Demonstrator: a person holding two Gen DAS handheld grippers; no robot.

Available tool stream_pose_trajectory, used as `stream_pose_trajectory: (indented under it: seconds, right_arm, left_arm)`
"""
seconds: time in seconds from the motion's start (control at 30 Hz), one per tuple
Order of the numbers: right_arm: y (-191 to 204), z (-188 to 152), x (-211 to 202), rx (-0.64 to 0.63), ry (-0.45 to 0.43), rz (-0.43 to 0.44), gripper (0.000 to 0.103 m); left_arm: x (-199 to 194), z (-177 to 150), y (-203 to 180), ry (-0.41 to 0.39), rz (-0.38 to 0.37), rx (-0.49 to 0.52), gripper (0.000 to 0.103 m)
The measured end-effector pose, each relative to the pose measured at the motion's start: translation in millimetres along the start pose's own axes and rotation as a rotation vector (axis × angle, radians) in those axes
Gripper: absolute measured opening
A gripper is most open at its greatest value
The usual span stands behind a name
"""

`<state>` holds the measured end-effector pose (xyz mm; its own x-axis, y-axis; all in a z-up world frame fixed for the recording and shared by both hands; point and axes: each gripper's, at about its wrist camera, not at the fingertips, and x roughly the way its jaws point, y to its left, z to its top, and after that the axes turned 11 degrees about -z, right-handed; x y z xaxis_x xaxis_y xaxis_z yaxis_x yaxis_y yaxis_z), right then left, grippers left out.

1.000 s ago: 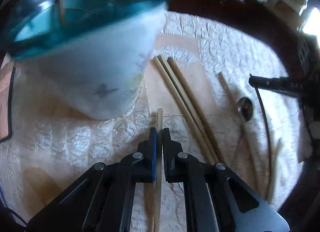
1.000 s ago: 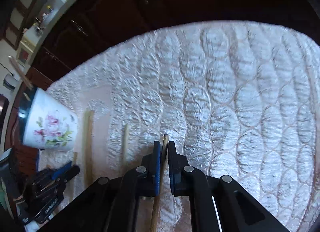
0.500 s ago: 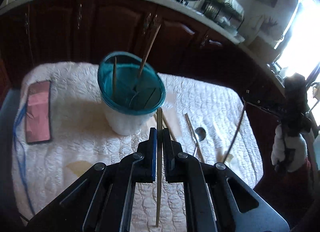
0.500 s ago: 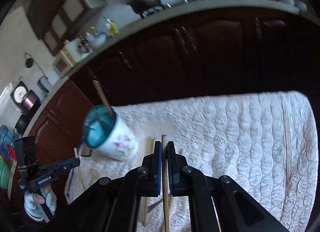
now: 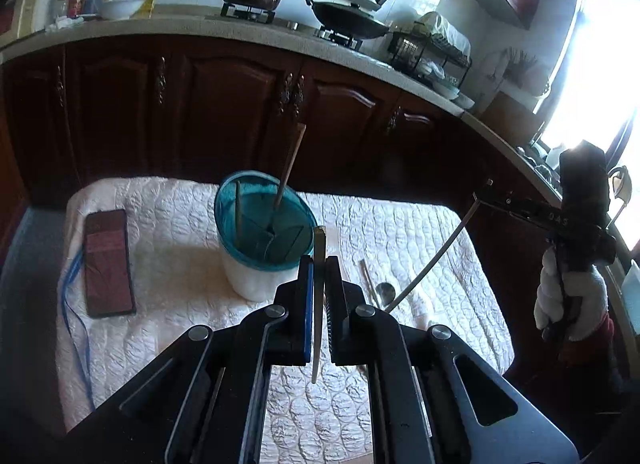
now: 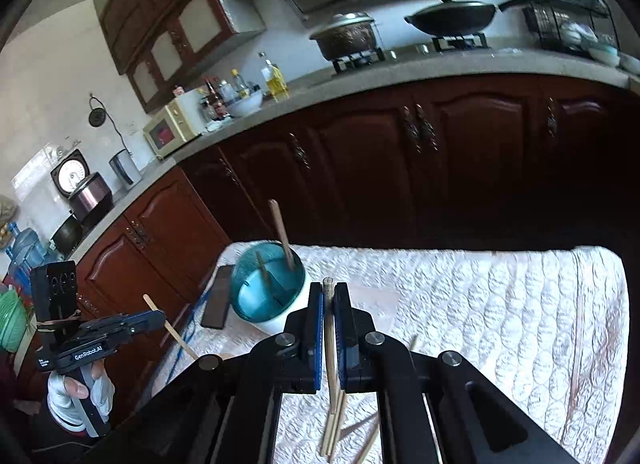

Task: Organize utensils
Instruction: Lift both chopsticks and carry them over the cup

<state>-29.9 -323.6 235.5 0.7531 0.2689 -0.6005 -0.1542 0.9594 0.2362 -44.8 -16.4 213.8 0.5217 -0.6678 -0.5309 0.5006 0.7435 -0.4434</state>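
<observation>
Tools around slim wooden chopsticks

"GenRobot.AI" stands in white letters on the side of the left claw, seen far left of the right claw. A smaller white label below it is unreadable. Characters like "0A3" mark the right claw body, blurred.

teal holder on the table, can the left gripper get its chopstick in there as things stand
Probably yes. The left gripper, shut on a chopstick, hangs above and just short of the teal holder, whose mouth is open with only two sticks inside. Nothing sits between them.
</observation>
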Motion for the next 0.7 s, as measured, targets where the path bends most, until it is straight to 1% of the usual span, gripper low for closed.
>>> stream_pose_trajectory:
  seconds: [0.17,0.3,0.43,0.57,0.63,0.67,0.7]
  right_arm:
    - [17,23,-10,-0.021,-0.038,0.038,0.005]
    - [34,48,-17,-0.030,-0.081,0.070,0.005]
    - [50,75,-14,-0.041,-0.128,0.071,0.005]
    - [66,102,0,-0.046,-0.165,0.061,0.005]
    - [74,111,13,-0.055,-0.174,0.044,0.005]
    - [76,114,19,-0.058,-0.174,0.038,0.005]
    - [80,117,29,-0.059,-0.172,0.032,0.005]
  left_arm:
    - [-15,20,-3,-0.036,0.002,0.010,0.004]
    - [-28,48,-4,-0.090,0.028,0.038,0.004]
    - [-35,76,-2,-0.136,0.066,0.061,0.004]
    - [-31,99,7,-0.170,0.109,0.066,0.004]
    - [-26,107,13,-0.181,0.127,0.063,0.004]
    - [-20,110,17,-0.188,0.153,0.072,0.004]
    - [-16,112,20,-0.189,0.163,0.073,0.004]
